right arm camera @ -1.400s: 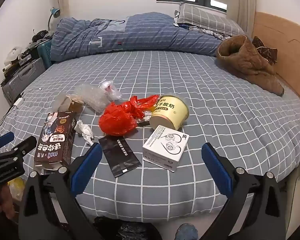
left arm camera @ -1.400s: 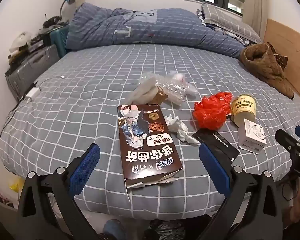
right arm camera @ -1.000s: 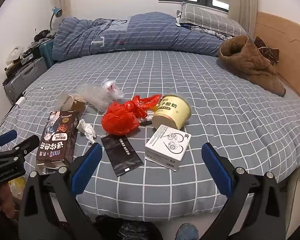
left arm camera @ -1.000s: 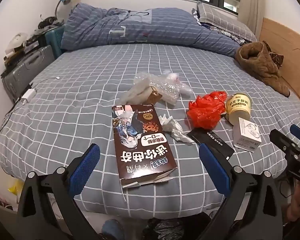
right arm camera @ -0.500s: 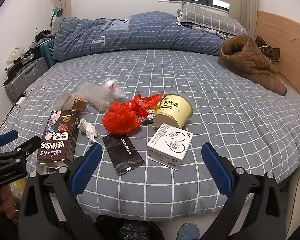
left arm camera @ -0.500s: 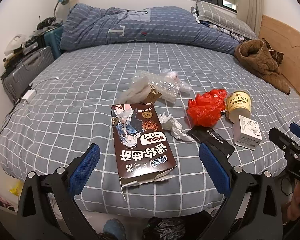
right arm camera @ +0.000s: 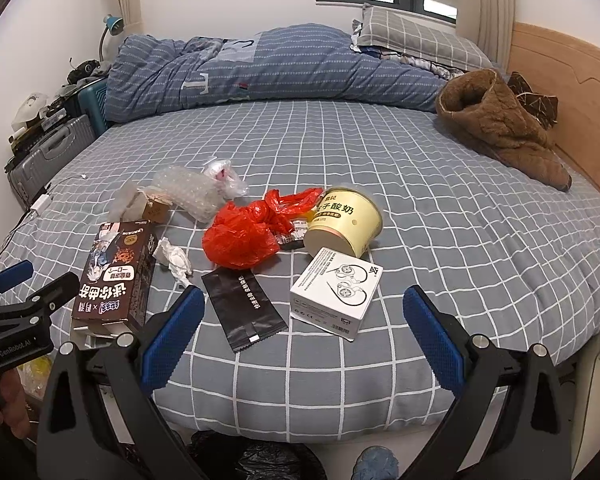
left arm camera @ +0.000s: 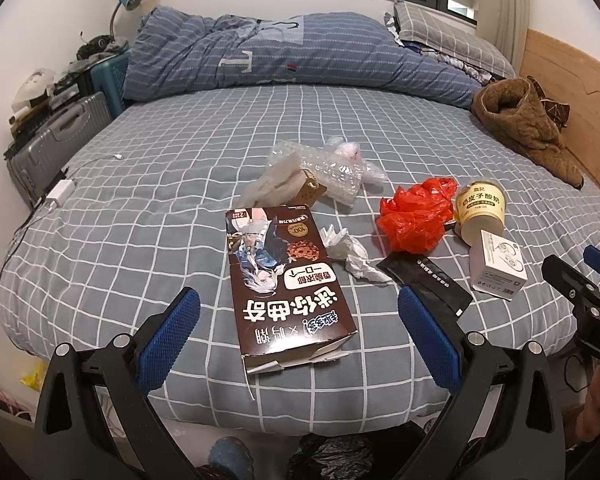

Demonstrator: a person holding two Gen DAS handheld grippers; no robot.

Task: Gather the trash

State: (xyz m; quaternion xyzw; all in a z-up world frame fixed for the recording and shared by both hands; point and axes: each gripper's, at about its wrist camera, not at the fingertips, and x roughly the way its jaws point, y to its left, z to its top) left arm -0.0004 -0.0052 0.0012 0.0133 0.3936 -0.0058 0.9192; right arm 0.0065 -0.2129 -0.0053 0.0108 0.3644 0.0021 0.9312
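Observation:
Trash lies on a grey checked bed (left arm camera: 148,216). A brown snack box (left arm camera: 286,280) lies in front of my open, empty left gripper (left arm camera: 298,328). Beside it are a crumpled white tissue (left arm camera: 350,254), a black wrapper (left arm camera: 426,286), a red plastic bag (left arm camera: 416,214), a yellow yogurt cup (left arm camera: 480,210), a white earphone box (left arm camera: 496,266) and bubble wrap (left arm camera: 324,172). My open, empty right gripper (right arm camera: 302,326) hovers at the bed's near edge, just short of the earphone box (right arm camera: 336,292) and the wrapper (right arm camera: 242,310). The red bag (right arm camera: 246,236) and cup (right arm camera: 344,220) lie beyond.
A folded blue duvet (left arm camera: 284,56) and pillow (left arm camera: 448,36) lie at the far end. A brown fleece garment (right arm camera: 500,128) lies at the right by the wooden headboard (right arm camera: 568,88). Suitcases (left arm camera: 52,144) stand left of the bed. A dark bag (right arm camera: 260,456) sits on the floor below.
Both grippers have drifted slightly forward and up toward the bed. Nothing on the bed has moved and both stay open.

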